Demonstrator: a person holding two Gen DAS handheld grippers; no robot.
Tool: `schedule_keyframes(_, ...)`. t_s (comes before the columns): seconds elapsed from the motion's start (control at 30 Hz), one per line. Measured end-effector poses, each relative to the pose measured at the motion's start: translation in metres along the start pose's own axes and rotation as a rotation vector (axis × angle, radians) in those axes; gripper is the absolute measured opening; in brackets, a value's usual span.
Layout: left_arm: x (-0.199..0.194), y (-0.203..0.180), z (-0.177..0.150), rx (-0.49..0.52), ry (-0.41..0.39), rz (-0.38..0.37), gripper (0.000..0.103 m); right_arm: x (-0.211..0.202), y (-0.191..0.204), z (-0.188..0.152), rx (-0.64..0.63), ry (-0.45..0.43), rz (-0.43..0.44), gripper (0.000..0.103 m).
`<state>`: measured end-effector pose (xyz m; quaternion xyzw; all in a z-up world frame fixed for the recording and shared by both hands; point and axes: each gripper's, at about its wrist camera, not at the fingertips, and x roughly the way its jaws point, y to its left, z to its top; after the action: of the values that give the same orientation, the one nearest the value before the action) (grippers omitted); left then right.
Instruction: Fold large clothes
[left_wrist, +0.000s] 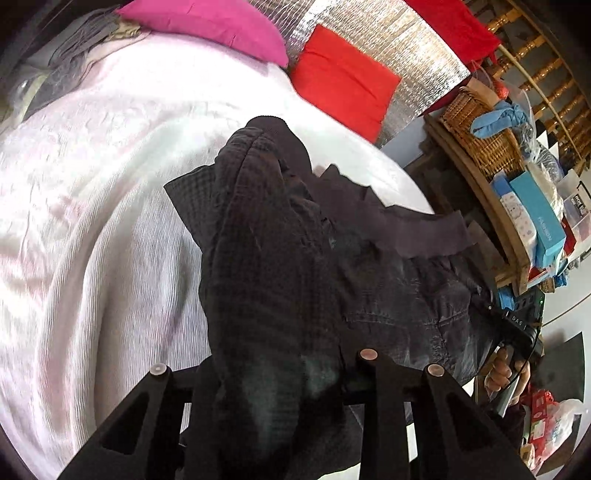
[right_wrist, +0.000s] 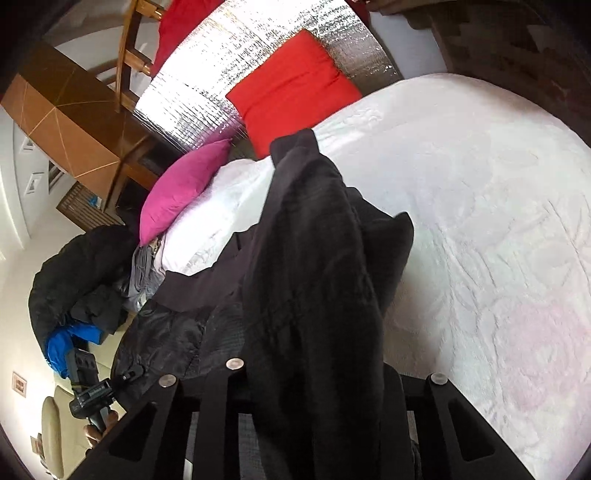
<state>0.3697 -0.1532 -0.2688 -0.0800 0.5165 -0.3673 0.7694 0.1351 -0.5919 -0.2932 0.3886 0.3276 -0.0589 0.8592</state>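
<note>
Both tongs, left (left_wrist: 280, 373) and right (right_wrist: 314, 373), pinch the dark jacket (left_wrist: 280, 240)

Each wrist view looks steeply down, close over dark clothing (left_wrist: 280, 258). Both share the white bed (right_wrist: 480, 184) and red cushion (left_wrist: 343, 81).

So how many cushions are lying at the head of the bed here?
2. A pink cushion lies on the white bedcover at one corner; a red cushion leans against the silver foil panel beside it. The dark garment may hide others.
</note>
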Motion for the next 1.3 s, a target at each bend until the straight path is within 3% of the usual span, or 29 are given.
schedule_keyframes(0.07,0.007,0.006,-0.003,0.001,0.026,0.099,0.037,0.004,-0.010,-0.002,0.011,0.031,-0.033,0.029)
schedule_keyframes(0.13,0.018,0.012,-0.001,-0.012,0.053,0.179,0.057,0.016,-0.025,-0.002,0.049,0.087,-0.057,0.029)
schedule_keyframes(0.2,0.024,0.008,0.000,0.002,0.039,0.277,0.064,0.027,-0.035,0.000,0.070,0.116,-0.070,0.039)
schedule_keyframes(0.27,0.025,-0.011,-0.001,0.071,0.000,0.387,0.067,0.032,-0.041,0.001,0.079,0.124,-0.081,0.050)
schedule_keyframes(0.3,0.026,-0.025,-0.004,0.140,-0.027,0.480,0.070,0.032,-0.042,0.002,0.084,0.124,-0.103,0.061)
schedule_keyframes(0.33,0.028,-0.035,-0.008,0.194,-0.042,0.544,0.072,0.033,-0.044,0.002,0.086,0.126,-0.123,0.064)
schedule_keyframes(0.4,0.034,-0.051,-0.015,0.287,-0.061,0.633,0.072,0.030,-0.046,0.003,0.089,0.130,-0.133,0.064)
schedule_keyframes(0.5,0.033,-0.054,-0.023,0.372,-0.079,0.703,0.072,0.019,-0.047,0.003,0.089,0.101,-0.151,0.064)
schedule_keyframes(1.0,0.024,-0.065,-0.027,0.386,-0.142,0.720,0.072,-0.055,-0.057,0.005,0.148,-0.141,-0.145,0.065)
schedule_keyframes(1.13,0.022,-0.069,-0.029,0.390,-0.149,0.728,0.072,-0.058,-0.060,0.004,0.151,-0.130,-0.138,0.065)
schedule_keyframes(1.3,0.022,-0.069,-0.032,0.391,-0.145,0.736,0.072,-0.040,-0.055,-0.002,0.129,-0.042,-0.150,0.065)
